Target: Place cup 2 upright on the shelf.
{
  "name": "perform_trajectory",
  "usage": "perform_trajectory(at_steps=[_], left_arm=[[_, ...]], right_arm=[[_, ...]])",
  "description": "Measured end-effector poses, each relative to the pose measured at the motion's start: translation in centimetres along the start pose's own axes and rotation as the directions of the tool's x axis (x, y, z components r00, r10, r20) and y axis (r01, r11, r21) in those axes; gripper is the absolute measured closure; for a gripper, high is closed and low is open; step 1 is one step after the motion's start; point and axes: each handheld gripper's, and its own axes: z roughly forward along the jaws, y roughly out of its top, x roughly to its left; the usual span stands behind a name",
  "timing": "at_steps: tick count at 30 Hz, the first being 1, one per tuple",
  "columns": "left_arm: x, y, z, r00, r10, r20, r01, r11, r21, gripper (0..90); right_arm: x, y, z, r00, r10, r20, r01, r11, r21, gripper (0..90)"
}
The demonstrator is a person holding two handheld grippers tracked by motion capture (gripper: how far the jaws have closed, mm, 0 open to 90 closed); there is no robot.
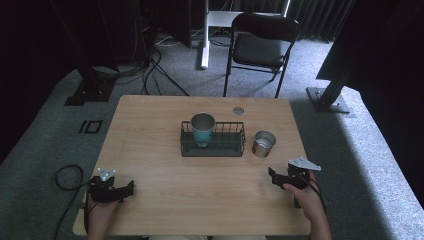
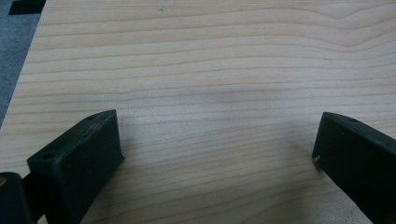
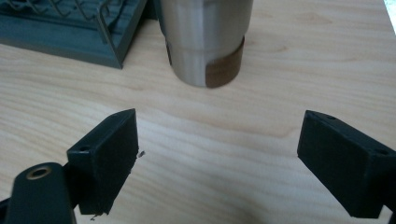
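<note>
Cup (image 3: 205, 39): bare steel, upright on the table (image 1: 165, 200), just right of the rack (image 1: 212, 150).
Right gripper (image 3: 217, 154): jaws spread, empty, facing the cup.
Left gripper (image 2: 217, 149): jaws spread, empty.

The light wooden desk (image 3: 280, 93) has a smooth matt grain. At the top of the right gripper view, the short brushed-steel cup (image 3: 205, 37) has a satiny sheen; the dark wire basket (image 3: 70, 28) beside it looks matt. Black gripper fingers (image 3: 107, 158): matt plastic, slightly rough.
</note>
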Motion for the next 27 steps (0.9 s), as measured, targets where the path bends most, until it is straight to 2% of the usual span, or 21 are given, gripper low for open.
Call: perform_trajectory(at_steps=[11, 17, 27], left_arm=[[0.0, 0.0, 0.0, 1.0000, 0.000, 0.000, 0.000, 1.0000, 0.000, 1.9], [0.0, 0.0, 0.0, 1.0000, 0.000, 0.000, 0.000, 1.0000, 0.000, 1.8], [0.0, 0.0, 0.0, 1.0000, -0.001, 0.000, 0.001, 1.0000, -0.001, 1.8]], right_arm=[[0.2, 1.1, 1.1, 0.9998, 0.001, -0.019, -0.002, 1.000, -0.025, 13.0], [0.1, 1.4, 1.6, 1.0000, -0.003, -0.007, 0.003, 1.000, -0.031, 12.9], [0.3, 2.3, 2.3, 0.9998, -0.015, -0.013, 0.014, 0.998, -0.053, 12.9]])
